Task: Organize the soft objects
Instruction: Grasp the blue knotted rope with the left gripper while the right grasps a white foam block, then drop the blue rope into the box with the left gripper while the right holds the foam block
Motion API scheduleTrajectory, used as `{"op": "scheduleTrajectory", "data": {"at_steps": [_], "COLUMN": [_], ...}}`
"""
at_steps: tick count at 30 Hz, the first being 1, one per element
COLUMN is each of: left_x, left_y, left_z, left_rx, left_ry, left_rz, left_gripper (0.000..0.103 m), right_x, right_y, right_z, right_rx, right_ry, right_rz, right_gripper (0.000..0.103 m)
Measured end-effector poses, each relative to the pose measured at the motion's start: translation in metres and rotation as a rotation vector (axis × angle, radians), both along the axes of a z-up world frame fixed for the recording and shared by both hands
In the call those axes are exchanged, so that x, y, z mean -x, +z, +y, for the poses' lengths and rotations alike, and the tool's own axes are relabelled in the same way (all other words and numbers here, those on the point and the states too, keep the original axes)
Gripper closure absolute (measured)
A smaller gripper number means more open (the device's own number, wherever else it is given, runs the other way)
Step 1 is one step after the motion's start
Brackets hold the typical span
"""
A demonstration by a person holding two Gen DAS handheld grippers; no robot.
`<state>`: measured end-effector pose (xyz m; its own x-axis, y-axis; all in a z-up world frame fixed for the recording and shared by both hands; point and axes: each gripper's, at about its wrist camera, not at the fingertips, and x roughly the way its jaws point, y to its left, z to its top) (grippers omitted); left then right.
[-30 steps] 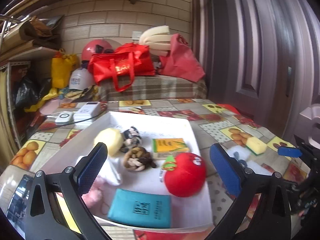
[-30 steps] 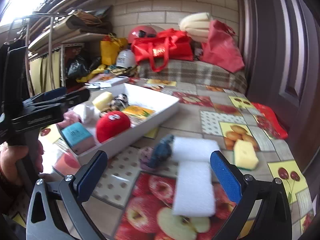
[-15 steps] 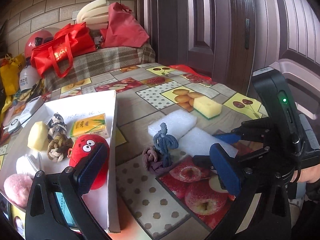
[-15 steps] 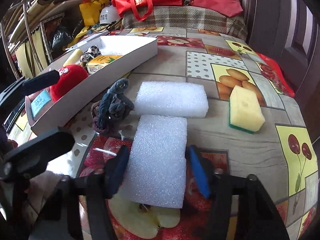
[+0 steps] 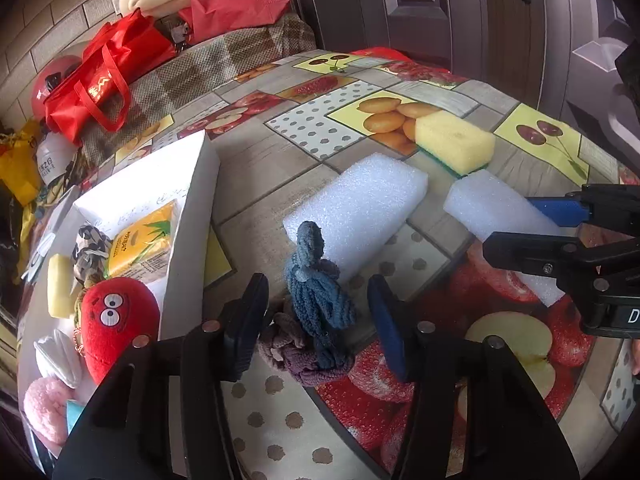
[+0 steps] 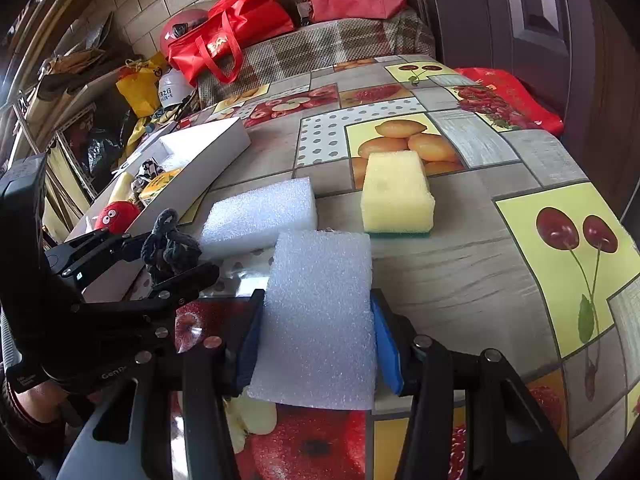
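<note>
Soft stuff is split in two right now: a bunch already sits in the white tray [image 5: 192,216], including the red plush [image 5: 116,320] and pink puff [image 5: 44,408], while the rest is loose on the fruit-print table [image 6: 460,264]. Loose ones are two white foam blocks, a yellow sponge [image 6: 396,192] and a knotted blue rope toy [image 5: 316,292] lying on a purplish one [image 5: 296,360].

The right gripper [image 6: 318,340] is pinching the near foam block [image 6: 320,312], blue pads pressed against both long sides. The left gripper [image 5: 316,328] has just been closing, with the rope toy between its jaws, but there's a visible gap on each side, so nothing is gripped yet.

My take on doing this step well:
- Left needs to close fully on the thick middle of the blue knot, not the skinny top loop, or it'll flop out.
- The purplish one is tangled underneath and may come up with it. Probably fine, but lift slowly.
- Don't crush the foam. A light squeeze holds it.
- The far foam block [image 5: 360,200] touches the rope toy, so pull up rather than drag sideways.

Both grippers angle down toward the table, side by side. In the right view, the left one sits just left of the held foam.
</note>
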<state>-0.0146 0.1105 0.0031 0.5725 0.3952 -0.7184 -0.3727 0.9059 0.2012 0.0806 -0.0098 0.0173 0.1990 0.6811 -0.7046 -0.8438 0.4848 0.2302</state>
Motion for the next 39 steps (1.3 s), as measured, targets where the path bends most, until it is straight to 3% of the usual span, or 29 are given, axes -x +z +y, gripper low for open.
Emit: {"op": "scheduleTrajectory", "data": {"at_steps": [1, 4, 8, 11, 14, 18, 24, 39], "left_x": [0.001, 0.005, 0.025, 0.049, 0.073, 0.104, 0.135, 0.152], "left_y": [-0.001, 0.002, 0.02, 0.037, 0.049, 0.057, 0.059, 0.056], "left_z": [-0.002, -0.006, -0.012, -0.014, -0.012, -0.002, 0.01, 0.021], "left_rx": [-0.003, -0.001, -0.023, -0.027, 0.0, 0.046, 0.052, 0.027], "left_ry": [-0.008, -0.038, -0.057, -0.084, -0.11, -0.088, -0.048, 0.033], "left_rz": [0.002, -0.019, -0.153, -0.298, -0.429, -0.533, -0.565, -0.58], "left_gripper": [0.073, 0.078, 0.078, 0.078, 0.078, 0.078, 0.078, 0.078], "right_x": [-0.001, -0.001, 0.003, 0.011, 0.023, 0.035, 0.043, 0.075], "right_y": [0.0, 0.001, 0.009, 0.02, 0.032, 0.043, 0.049, 0.049], "right_z": [0.0, 0.0, -0.008, -0.016, -0.022, -0.028, -0.029, -0.009], "right_rx": [-0.002, -0.006, -0.052, -0.113, -0.175, -0.245, -0.317, -0.313], "right_ry": [0.0, 0.001, -0.014, -0.029, -0.038, -0.052, -0.058, 0.04], "right_rz": [0.004, 0.0, -0.041, -0.105, -0.187, -0.263, -0.3, -0.365], "right_gripper": [0.053, 0.053, 0.053, 0.053, 0.053, 0.053, 0.053, 0.053]}}
